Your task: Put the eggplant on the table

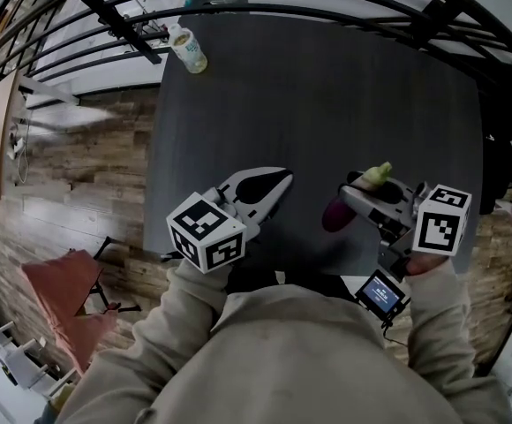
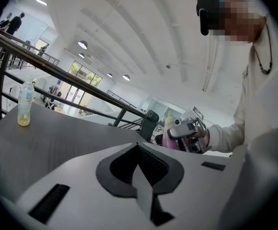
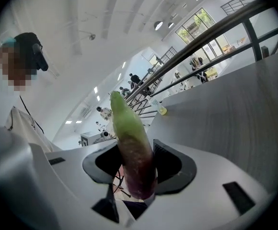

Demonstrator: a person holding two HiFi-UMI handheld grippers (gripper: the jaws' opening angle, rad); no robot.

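Purple and green, the eggplant (image 3: 130, 133) sits clamped in my right gripper (image 3: 136, 166) over the dark table (image 1: 327, 104), ready for lowering, while my left gripper (image 2: 138, 169) hangs closed and empty alongside.

The eggplant (image 3: 132, 147), purple-bodied with a green stem end, is clamped crosswise between the right gripper's (image 1: 355, 193) jaws. It is at the dark table's (image 1: 327, 95) near edge, toward the right corner.
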